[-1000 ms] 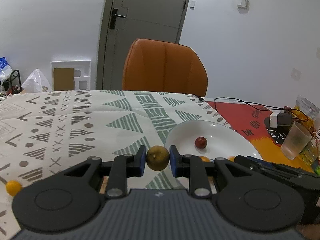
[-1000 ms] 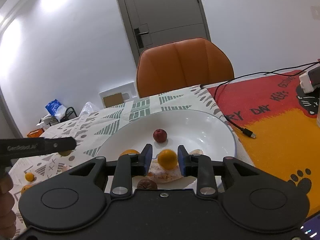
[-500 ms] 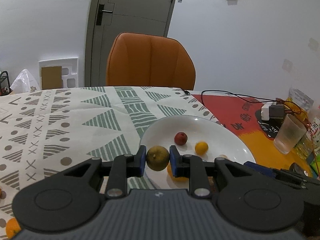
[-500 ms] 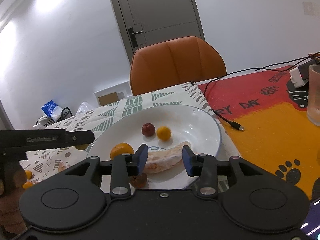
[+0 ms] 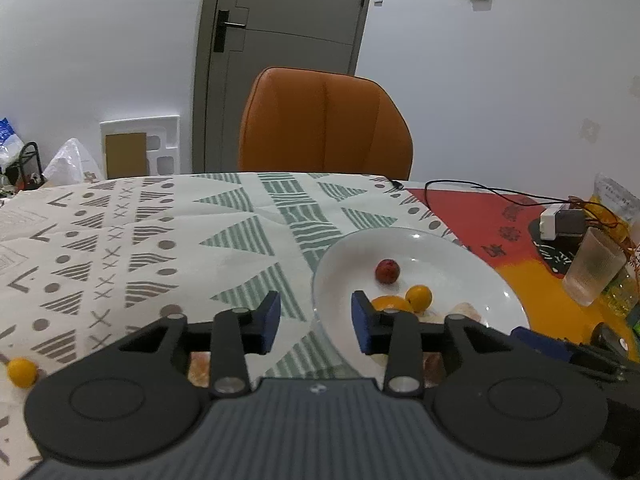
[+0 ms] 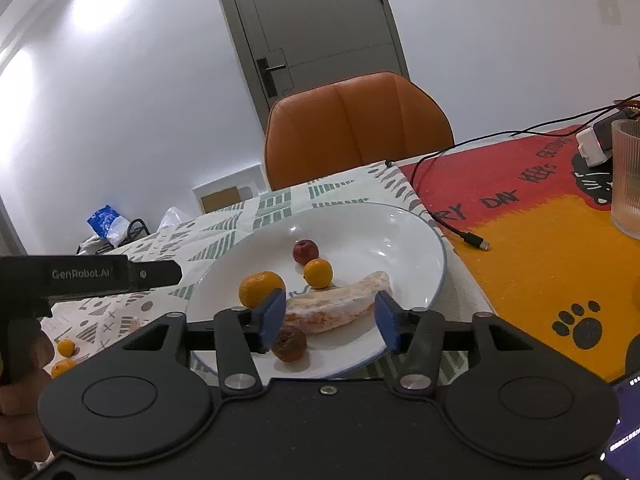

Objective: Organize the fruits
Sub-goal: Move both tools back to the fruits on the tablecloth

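Both grippers hang over the desk with jaws opening and nothing between them; the left gripper [image 5: 315,322] sits at the plate's [image 6: 416,240] left rim, the right gripper [image 6: 330,320] at its near rim; on the plate lie a red fruit [image 6: 305,251], a small orange [image 6: 318,273], a larger orange [image 6: 261,289], a peeled segment [image 6: 340,308] and a brown fruit [image 6: 289,343]; another small orange [image 5: 22,372] rests near the desk's left edge.

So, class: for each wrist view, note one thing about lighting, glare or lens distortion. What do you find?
Left wrist view: small glare spots sit on the white round plate, and the grey door's frame leans from fisheye bending. Right wrist view: bright patches of light wash out the white wall at upper left, and the door tilts strongly; dark corners show the lens edge.
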The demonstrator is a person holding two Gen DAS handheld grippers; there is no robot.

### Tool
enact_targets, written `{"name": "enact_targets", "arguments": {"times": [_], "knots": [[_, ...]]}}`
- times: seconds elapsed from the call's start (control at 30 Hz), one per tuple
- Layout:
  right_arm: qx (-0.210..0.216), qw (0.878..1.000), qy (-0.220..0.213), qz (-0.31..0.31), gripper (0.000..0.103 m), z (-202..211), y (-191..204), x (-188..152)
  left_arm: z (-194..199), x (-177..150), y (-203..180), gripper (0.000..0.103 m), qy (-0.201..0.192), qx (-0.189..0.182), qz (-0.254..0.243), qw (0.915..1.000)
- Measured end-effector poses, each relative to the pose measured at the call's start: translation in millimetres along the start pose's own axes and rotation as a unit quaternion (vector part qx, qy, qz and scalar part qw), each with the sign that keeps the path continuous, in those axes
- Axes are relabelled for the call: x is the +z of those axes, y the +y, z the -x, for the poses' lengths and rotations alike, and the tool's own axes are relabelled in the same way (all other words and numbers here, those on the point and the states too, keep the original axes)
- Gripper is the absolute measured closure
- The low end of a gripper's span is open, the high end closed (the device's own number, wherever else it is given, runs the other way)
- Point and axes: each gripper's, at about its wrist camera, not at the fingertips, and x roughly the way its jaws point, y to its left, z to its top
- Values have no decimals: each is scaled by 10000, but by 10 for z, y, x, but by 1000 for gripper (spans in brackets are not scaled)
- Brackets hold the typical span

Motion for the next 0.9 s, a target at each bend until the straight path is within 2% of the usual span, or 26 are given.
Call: {"name": "enact_targets", "arguments": {"times": [0.17, 0.37, 0.4, 0.63, 0.9], "knots": [[5, 10000, -40, -6, 47, 57, 35, -11, 105, -30, 38, 47, -55, 112, -24, 9999], [0, 9999, -140, -19, 29, 134, 79, -15, 259, -51, 91, 22, -200, 437, -29, 9988], [4, 9999, -142, -28, 25, 145, 85, -14, 284, -54, 107, 20, -213, 484, -29, 9986], [68, 9996, -262, -68, 8, 233, 152, -25, 453, -112, 205, 14, -285, 742, -63, 9968], [264, 9991, -327, 88, 0, 314, 328, -51, 644, -190, 320, 11, -361, 961, -40, 9947]]}}
